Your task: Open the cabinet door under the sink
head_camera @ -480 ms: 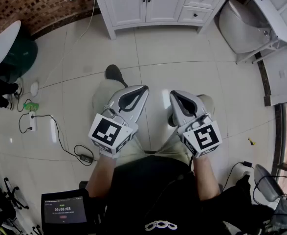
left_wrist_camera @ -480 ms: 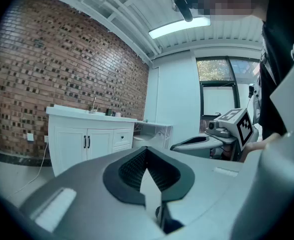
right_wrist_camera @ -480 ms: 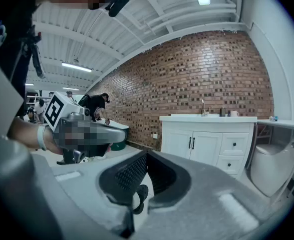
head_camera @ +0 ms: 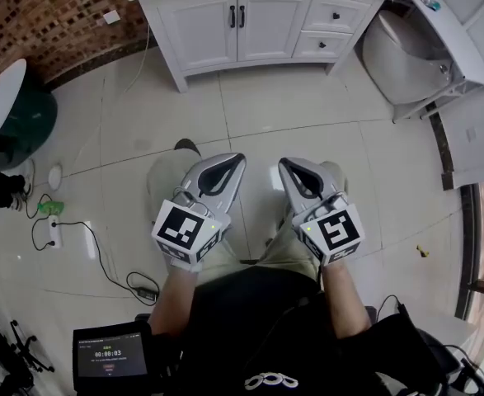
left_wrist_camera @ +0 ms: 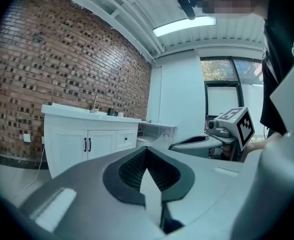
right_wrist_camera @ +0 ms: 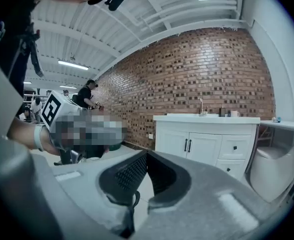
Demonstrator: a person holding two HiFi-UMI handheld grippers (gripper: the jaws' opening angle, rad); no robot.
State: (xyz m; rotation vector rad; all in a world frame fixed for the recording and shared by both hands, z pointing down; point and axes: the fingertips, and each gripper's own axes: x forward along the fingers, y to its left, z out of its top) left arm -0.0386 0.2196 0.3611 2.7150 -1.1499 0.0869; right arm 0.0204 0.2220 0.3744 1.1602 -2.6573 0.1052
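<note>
The white sink cabinet (head_camera: 250,23) stands at the far end of the tiled floor, against the brick wall. Its two doors (head_camera: 237,27) are closed, with a pair of black handles (head_camera: 237,16) at the centre seam. My left gripper (head_camera: 227,162) and right gripper (head_camera: 284,168) hover side by side over my knees, well short of the cabinet. Both are shut and hold nothing. The left gripper view shows the cabinet (left_wrist_camera: 89,144) beyond the left gripper (left_wrist_camera: 147,152). In the right gripper view the cabinet (right_wrist_camera: 202,144) stands past the right gripper (right_wrist_camera: 145,155).
Two drawers (head_camera: 332,15) sit to the right of the doors. A toilet (head_camera: 398,48) and a white shelf (head_camera: 444,31) stand at the right. A power strip (head_camera: 54,229) and cables (head_camera: 110,262) lie on the floor at left. A timer tablet (head_camera: 110,357) rests by my left leg.
The cabinet now shows lower and fuller in the head view, so I have come closer to it. Both grippers stay shut and side by side.
</note>
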